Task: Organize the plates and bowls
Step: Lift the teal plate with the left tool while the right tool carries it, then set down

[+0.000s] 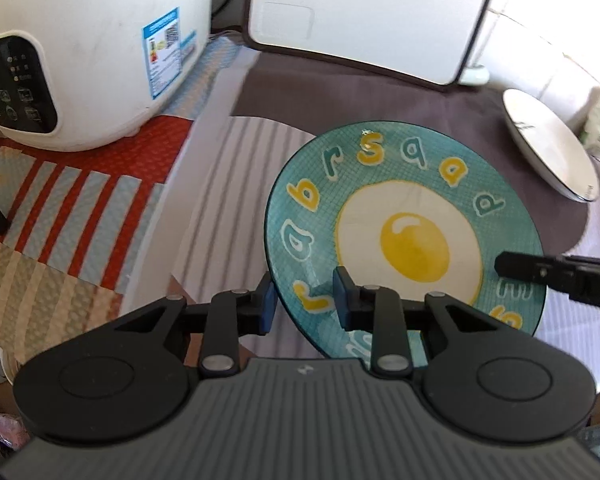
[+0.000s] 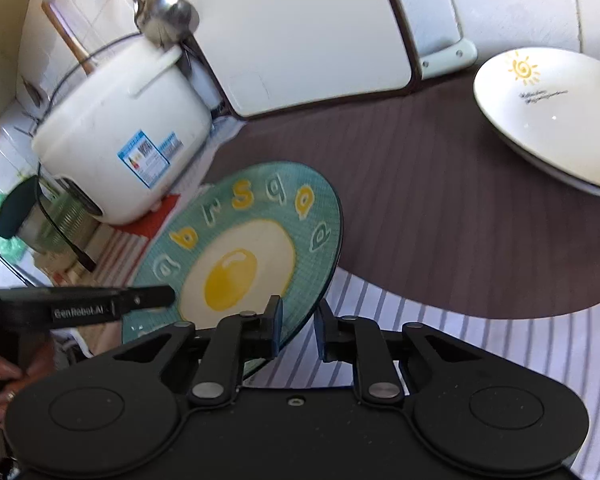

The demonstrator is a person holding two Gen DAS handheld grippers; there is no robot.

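Teal egg plate (image 1: 404, 236) is lifted and tilted over the striped cloth, left gripper (image 1: 305, 304) and right gripper (image 2: 298, 330) each part-open astride opposite rim edges; white plate (image 2: 556, 120) lies far right, nearer the right gripper.

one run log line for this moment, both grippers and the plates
left gripper: jaws straddle rim of round teal fried-egg plate, gap visible | right gripper: same, opposite rim | plate: tilted | white sun-print plate: on brown mat, untouched
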